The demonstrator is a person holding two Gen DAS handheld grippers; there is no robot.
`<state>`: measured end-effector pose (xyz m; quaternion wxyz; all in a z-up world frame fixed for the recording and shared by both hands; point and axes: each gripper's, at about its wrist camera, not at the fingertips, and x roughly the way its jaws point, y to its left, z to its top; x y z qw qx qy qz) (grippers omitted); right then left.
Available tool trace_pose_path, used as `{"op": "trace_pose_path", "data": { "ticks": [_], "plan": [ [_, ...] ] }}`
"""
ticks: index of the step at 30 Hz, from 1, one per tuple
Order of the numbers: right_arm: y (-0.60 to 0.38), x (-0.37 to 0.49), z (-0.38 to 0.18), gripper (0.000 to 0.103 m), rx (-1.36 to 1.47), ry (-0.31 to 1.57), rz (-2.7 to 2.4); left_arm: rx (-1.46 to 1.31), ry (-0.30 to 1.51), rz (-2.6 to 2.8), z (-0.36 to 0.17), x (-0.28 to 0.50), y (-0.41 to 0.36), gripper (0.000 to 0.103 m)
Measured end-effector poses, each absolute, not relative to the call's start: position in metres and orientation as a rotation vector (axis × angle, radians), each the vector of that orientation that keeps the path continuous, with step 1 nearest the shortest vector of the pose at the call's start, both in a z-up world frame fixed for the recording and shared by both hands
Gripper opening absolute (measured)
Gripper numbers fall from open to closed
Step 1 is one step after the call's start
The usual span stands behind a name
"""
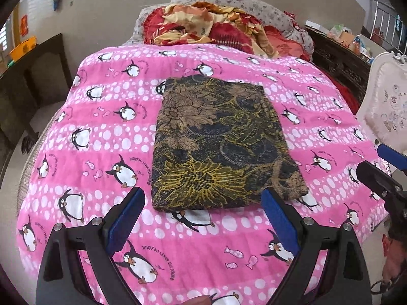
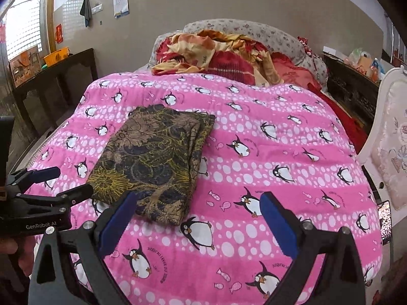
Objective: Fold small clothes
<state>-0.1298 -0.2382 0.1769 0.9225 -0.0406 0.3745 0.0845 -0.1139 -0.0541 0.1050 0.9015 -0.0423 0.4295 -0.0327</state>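
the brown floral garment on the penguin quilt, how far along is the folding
Done: the brown floral garment lies as a flat, squared-off rectangle on the pink penguin quilt.
In hand: nothing. The left gripper and right gripper are both open and empty, clear of the cloth.
Left: little shows, perhaps one more fold or setting it aside. The crumpled red and yellow bedding behind may not belong to the job.

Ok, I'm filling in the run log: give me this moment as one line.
left gripper: open, empty | right gripper: open, empty | patterned garment: folded flat on pink penguin quilt, untouched
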Motion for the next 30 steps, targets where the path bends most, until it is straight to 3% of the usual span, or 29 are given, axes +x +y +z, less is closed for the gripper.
{"op": "trace_pose_path", "data": {
  "ticks": [30],
  "plan": [
    [-0.237,-0.154,0.177,0.100,-0.119,0.796,0.128,-0.100,0.815,0.004,0.105,-0.123,-0.049,0.077]
  ]
}}
